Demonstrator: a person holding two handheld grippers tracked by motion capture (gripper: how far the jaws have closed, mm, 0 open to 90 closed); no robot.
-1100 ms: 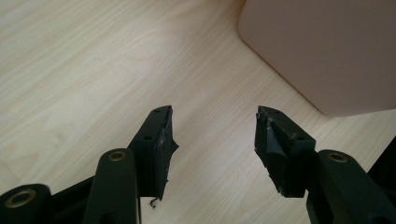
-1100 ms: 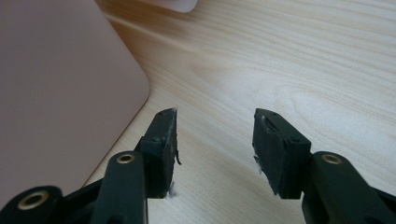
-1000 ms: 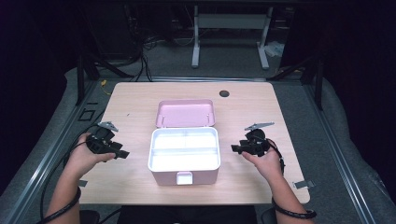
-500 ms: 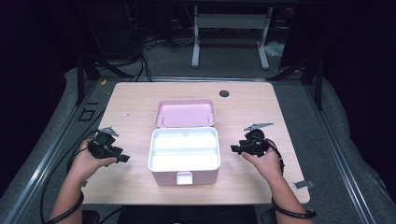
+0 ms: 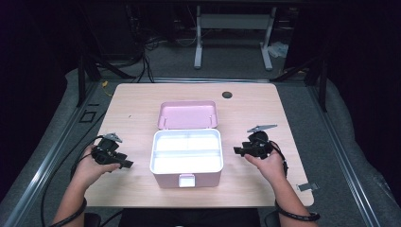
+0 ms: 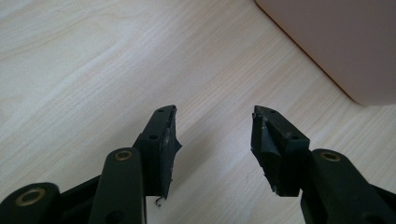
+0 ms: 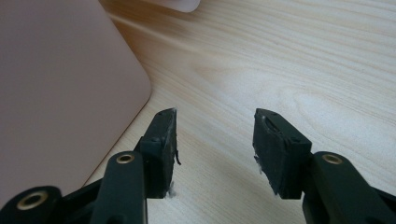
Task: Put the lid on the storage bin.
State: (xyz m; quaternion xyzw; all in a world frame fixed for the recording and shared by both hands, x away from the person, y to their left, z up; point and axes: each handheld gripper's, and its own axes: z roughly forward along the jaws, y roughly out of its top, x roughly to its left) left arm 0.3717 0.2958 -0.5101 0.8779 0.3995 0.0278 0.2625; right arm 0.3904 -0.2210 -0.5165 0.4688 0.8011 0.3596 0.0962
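Pale wooden tabletop (image 5: 137, 109) carries a pink box (image 5: 187, 158), white inside, lid (image 5: 188, 115) lying at twelve o'clock; left gripper (image 5: 126, 164) at nine just narrowed, released, right gripper (image 5: 236, 151) at three, both empty.

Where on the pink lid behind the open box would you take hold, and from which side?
Grip the pink lid on its right short edge, coming in from the right with the right tool. It lies flat, that rim is thin enough for the jaws, and the open box blocks the near edge.

Pink box (image 5: 186, 161) lies open mid-table (white inside), lid (image 5: 187, 115) propped behind it.
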